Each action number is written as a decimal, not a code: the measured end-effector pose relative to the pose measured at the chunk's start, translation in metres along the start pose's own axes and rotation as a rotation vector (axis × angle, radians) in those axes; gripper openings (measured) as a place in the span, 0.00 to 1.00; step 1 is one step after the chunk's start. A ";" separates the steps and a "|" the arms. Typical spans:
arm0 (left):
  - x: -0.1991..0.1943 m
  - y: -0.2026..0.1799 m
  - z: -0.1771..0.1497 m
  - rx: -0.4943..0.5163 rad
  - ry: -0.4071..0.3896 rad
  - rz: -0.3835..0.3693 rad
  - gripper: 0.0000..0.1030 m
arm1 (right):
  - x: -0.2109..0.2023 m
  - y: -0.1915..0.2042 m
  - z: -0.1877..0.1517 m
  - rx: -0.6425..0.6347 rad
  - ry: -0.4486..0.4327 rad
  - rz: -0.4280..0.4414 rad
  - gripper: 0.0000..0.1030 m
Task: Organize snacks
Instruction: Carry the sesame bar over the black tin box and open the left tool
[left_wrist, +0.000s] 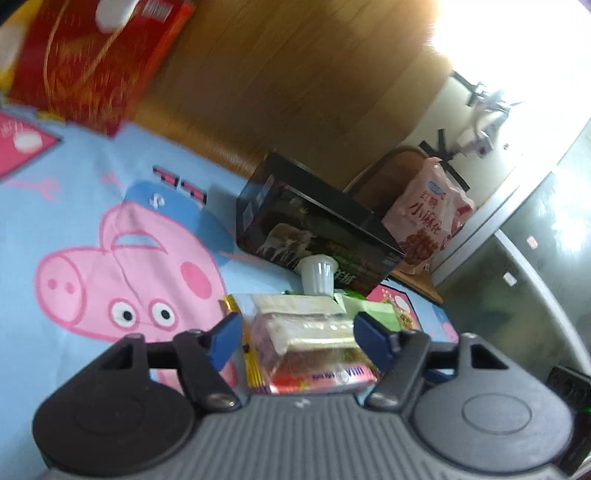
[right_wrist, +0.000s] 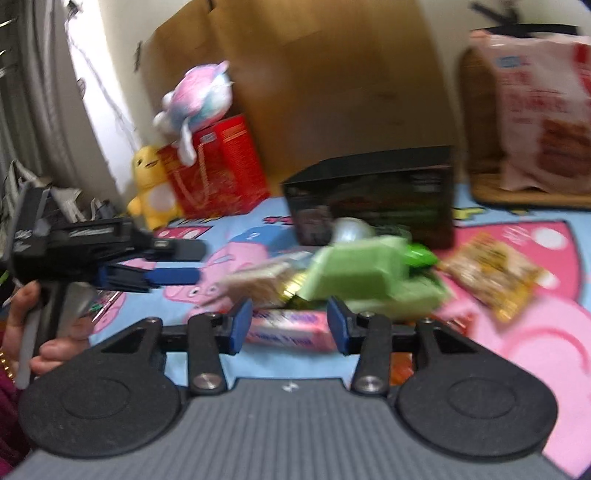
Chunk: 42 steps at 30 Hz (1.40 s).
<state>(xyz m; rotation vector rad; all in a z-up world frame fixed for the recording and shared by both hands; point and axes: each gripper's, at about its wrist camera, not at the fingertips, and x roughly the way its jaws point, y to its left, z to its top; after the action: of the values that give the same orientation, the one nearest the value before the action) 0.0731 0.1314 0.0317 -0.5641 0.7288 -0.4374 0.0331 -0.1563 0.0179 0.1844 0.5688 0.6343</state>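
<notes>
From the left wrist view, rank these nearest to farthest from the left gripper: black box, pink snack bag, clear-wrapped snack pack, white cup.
1. clear-wrapped snack pack, between the left gripper fingers.
2. white cup, just beyond it.
3. black box, behind the cup.
4. pink snack bag, far right, past the box.

Both wrist cameras sit low over the cartoon sheet (left_wrist: 74, 177), close to the snack pile (left_wrist: 306, 339). The left view faces the black box (left_wrist: 314, 225) at a tilt; the right view, more level, shares that box, the pink bag (right_wrist: 546, 110) and the red box (right_wrist: 218, 166).
</notes>
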 end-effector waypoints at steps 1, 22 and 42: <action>0.006 0.006 0.004 -0.025 0.018 -0.031 0.62 | 0.010 0.003 0.003 -0.018 0.024 0.003 0.46; 0.010 -0.022 0.070 0.063 -0.136 -0.075 0.43 | 0.033 0.018 0.070 -0.213 -0.202 -0.032 0.20; 0.078 -0.053 0.063 0.160 -0.053 -0.122 0.55 | -0.002 -0.093 0.043 0.181 -0.204 -0.176 0.37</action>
<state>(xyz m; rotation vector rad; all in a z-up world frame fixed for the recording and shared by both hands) 0.1611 0.0685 0.0642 -0.4695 0.6043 -0.5861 0.1033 -0.2308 0.0238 0.3607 0.4390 0.3871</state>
